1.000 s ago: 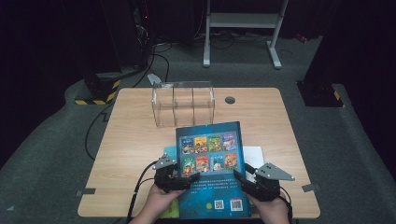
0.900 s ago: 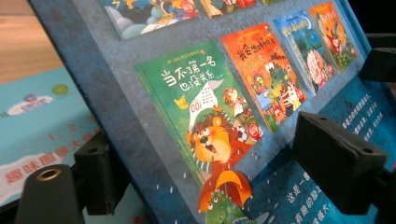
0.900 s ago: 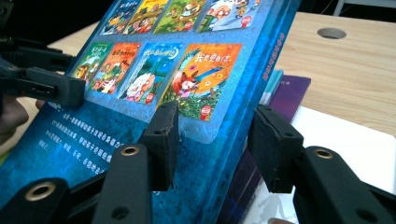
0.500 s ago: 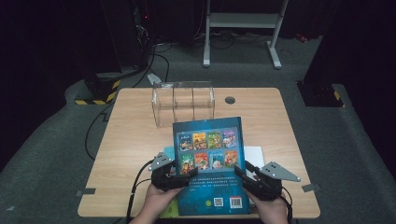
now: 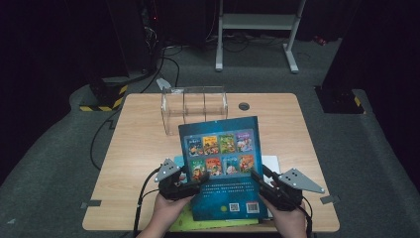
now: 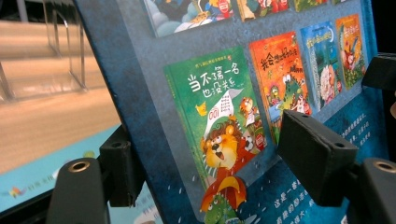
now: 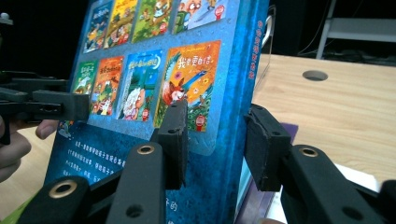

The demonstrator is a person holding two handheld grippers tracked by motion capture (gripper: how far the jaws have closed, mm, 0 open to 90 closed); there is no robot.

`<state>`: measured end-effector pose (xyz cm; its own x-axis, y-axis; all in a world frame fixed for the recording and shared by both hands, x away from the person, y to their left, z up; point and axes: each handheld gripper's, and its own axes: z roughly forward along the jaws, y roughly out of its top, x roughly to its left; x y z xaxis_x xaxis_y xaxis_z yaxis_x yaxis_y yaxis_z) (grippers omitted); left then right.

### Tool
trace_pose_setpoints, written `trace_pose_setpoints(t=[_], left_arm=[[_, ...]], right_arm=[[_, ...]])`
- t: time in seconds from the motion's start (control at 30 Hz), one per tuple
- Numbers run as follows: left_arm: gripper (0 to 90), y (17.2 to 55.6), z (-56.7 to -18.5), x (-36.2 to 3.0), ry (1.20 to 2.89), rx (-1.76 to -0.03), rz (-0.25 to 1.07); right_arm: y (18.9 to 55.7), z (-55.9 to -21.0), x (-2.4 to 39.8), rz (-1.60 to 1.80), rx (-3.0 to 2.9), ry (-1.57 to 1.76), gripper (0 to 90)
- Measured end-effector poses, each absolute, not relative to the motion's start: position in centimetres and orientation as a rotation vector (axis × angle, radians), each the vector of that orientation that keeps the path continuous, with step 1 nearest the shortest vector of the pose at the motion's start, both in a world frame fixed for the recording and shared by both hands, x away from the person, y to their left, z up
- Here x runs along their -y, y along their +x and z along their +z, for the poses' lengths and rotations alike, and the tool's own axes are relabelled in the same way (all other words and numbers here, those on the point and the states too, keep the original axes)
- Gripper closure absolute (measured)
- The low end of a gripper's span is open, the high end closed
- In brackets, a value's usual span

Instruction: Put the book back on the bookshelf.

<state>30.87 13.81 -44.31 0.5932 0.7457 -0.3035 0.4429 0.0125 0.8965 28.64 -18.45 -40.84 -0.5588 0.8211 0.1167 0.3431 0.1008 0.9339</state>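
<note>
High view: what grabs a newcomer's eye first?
The blue book, back cover with small colourful cover pictures facing up, tilted above the near edge of the wooden table. The left gripper and right gripper flank its two side edges, their jaws just closing on it. Behind it stands a clear plastic rack.

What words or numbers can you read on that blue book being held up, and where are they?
"当不了第一名也没关系": green thumbnail cover on the blue book.
"001": same thumbnail, on its white banner.
"我要更自信": orange thumbnail near the spine in the right gripper view.
Spine text, white paragraph lines, two QR codes: too small or blurred to read.
</note>
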Motion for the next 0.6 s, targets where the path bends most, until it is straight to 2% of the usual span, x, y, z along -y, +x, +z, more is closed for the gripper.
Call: trace_pose_setpoints(t=[0.23, 0.6], left_arm=[[30.4, 31.3, -43.1, -13.6, 1.605, -0.978, 0.401], [32.0, 32.1, -42.2, -13.8, 1.561, -0.971, 0.466]], right_arm=[[29.1, -39.9, 18.2, 1.445, -1.893, 1.096, 62.6], [29.8, -39.0, 17.3, 1.428, -1.823, 1.018, 62.1]])
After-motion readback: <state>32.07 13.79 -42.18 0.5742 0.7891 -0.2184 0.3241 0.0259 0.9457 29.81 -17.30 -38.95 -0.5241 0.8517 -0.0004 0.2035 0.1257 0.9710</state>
